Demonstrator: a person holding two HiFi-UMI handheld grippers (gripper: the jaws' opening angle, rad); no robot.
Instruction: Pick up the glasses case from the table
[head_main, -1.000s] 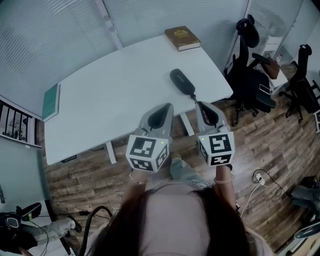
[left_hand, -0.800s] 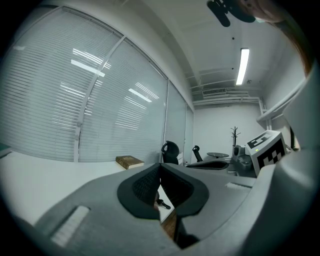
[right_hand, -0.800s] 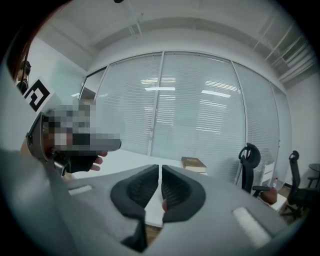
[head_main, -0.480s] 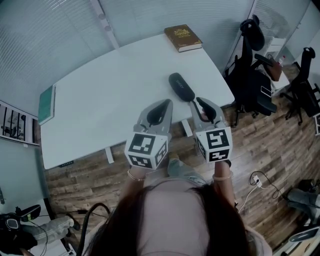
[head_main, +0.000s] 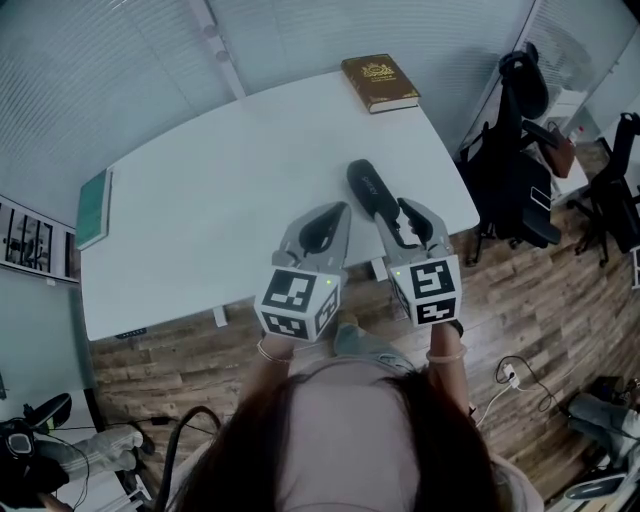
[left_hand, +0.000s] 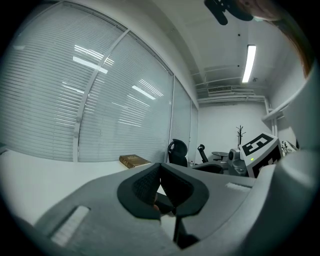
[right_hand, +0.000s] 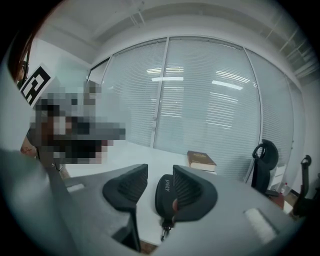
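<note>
Lying near the table's near right edge, the case has its near end between the jaws of the right gripper, which stand partly apart, have just been opening, and do not clamp it. Just left, the left gripper hovers with jaws together, empty. A book lies at the far edge.

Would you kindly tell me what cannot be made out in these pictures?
1. Glasses case: in the right gripper view its right side is hidden behind a jaw of the right claw. Those jaws have just been opening, with the case seen between them, not gripped.
2. Brown book: the cover title is too small in every view.
3. Right gripper view, left side: a mosaic patch covers it.
</note>
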